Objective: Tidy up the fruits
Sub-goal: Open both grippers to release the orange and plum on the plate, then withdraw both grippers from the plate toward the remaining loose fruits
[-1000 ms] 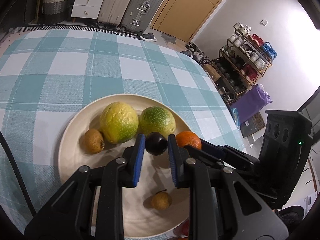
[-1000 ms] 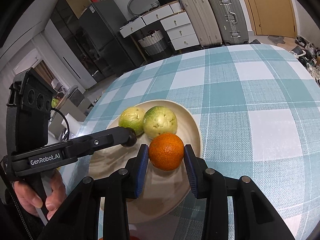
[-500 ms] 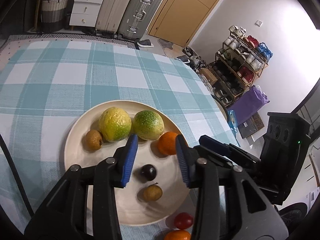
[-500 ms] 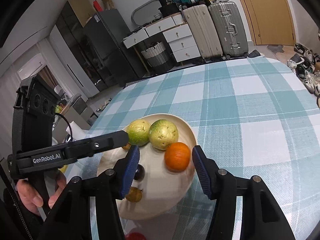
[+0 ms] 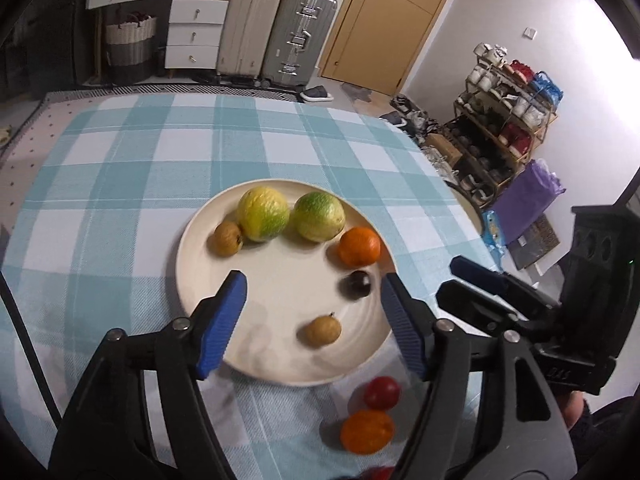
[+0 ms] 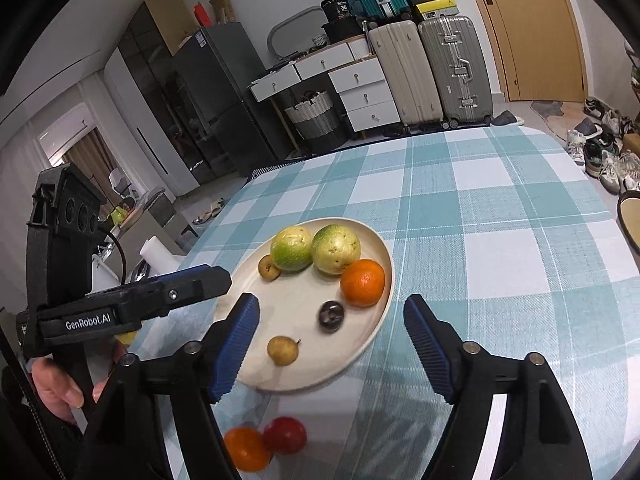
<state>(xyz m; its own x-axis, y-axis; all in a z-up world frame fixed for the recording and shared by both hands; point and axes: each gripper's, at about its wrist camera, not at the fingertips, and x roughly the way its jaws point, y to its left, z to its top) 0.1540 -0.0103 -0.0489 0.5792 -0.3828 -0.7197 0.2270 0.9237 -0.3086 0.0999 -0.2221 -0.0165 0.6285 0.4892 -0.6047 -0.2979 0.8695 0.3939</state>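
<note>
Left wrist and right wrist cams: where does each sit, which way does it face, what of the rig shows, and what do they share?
Left wrist: on the left hand-held gripper, jaws opening and empty, looking down at the plate; right hand-held gripper at right.
Right wrist: on the right hand-held gripper, jaws opening and empty, facing the plate from its other side; left hand-held gripper and a hand at left.
Shared: plate, orange, dark fruit.

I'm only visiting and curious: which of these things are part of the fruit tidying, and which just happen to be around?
Part of the job:
- plate with six fruits
- orange on it
- dark plum on it
- red fruit and second orange on the tablecloth

Just around:
- suitcases
- drawers
- shoe rack
</note>
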